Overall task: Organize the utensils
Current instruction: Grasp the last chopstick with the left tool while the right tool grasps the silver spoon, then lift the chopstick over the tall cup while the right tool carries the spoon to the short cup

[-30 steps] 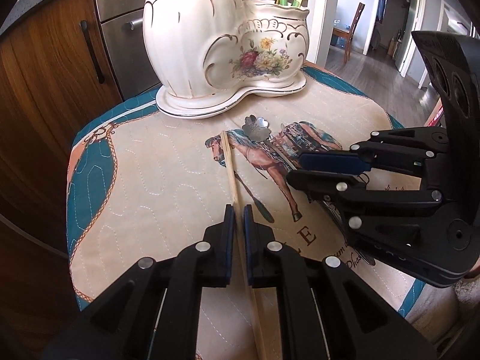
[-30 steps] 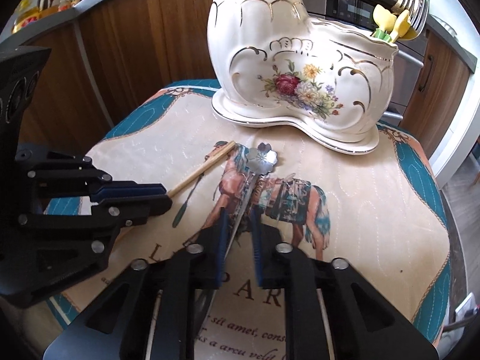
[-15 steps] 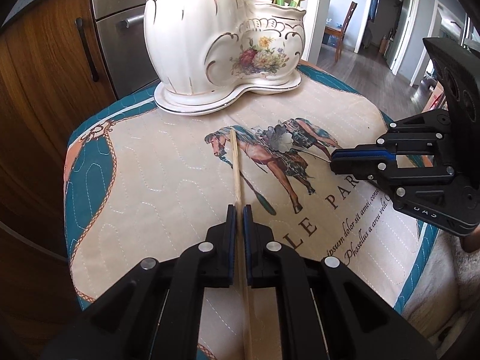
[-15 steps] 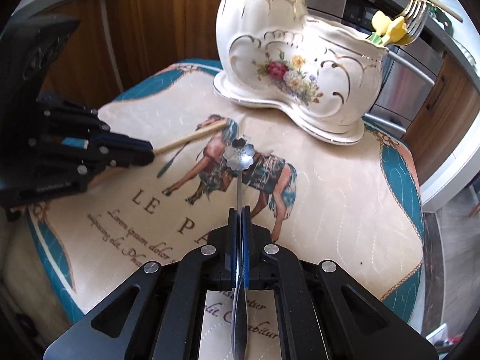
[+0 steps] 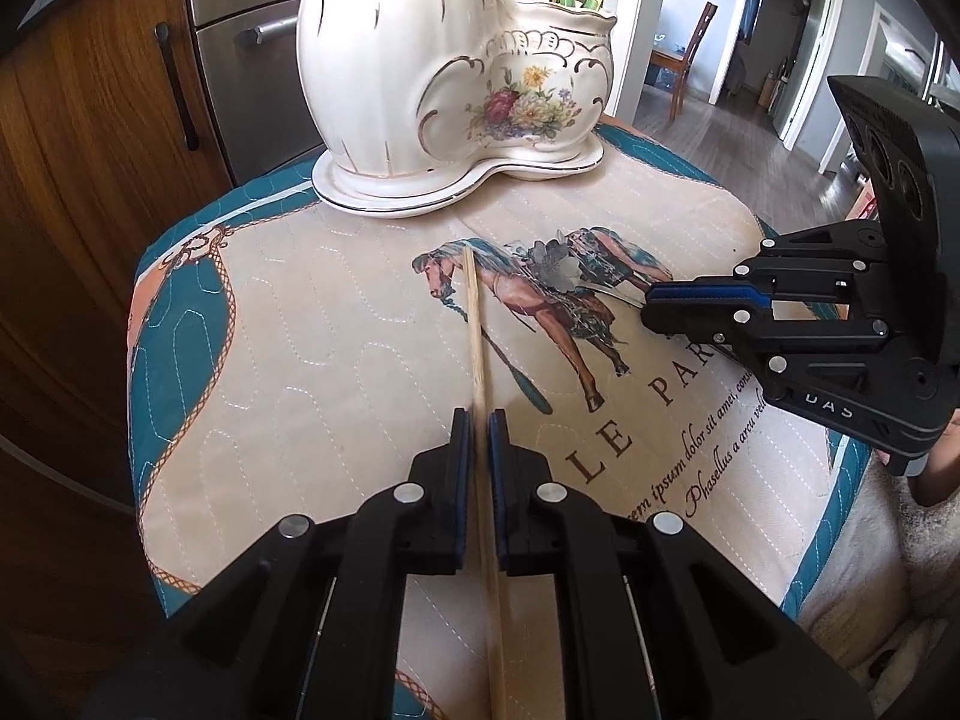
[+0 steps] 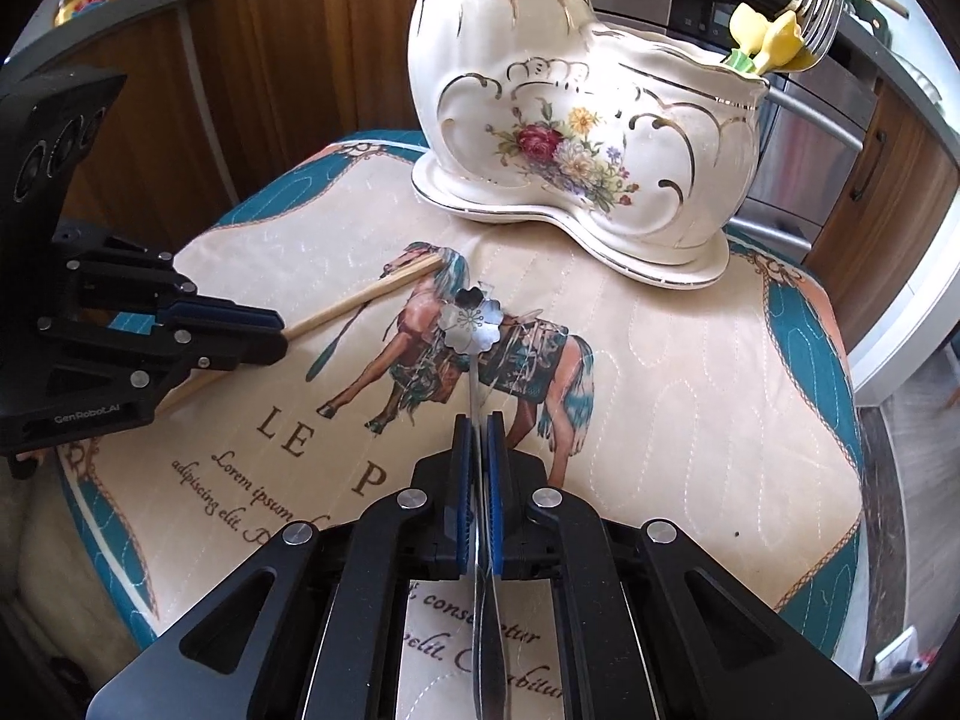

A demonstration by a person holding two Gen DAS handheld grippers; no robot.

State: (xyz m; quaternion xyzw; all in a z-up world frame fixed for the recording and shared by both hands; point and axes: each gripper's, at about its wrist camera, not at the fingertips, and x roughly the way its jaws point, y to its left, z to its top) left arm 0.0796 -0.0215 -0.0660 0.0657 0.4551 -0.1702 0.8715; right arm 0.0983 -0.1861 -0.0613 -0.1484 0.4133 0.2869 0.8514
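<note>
Left gripper (image 5: pixel 479 420) pinches the chopstick (image 5: pixel 474 312); right gripper (image 6: pixel 479 423) pinches the flower-headed spoon (image 6: pixel 471 321), clearer there.

Left gripper (image 5: pixel 479 441): matte black plastic linkage arms; blue pads lining the inner finger faces; round silver screw heads at each pivot; white "GenRobot.AI" lettering on its side housing. Right gripper (image 6: pixel 479 444): identical black build, blue pads, silver screws; black camera block with round lens openings on top.

Cream floral holder (image 6: pixel 576 138) with gold trim; teal-bordered horse-print mat (image 6: pixel 690 360).
</note>
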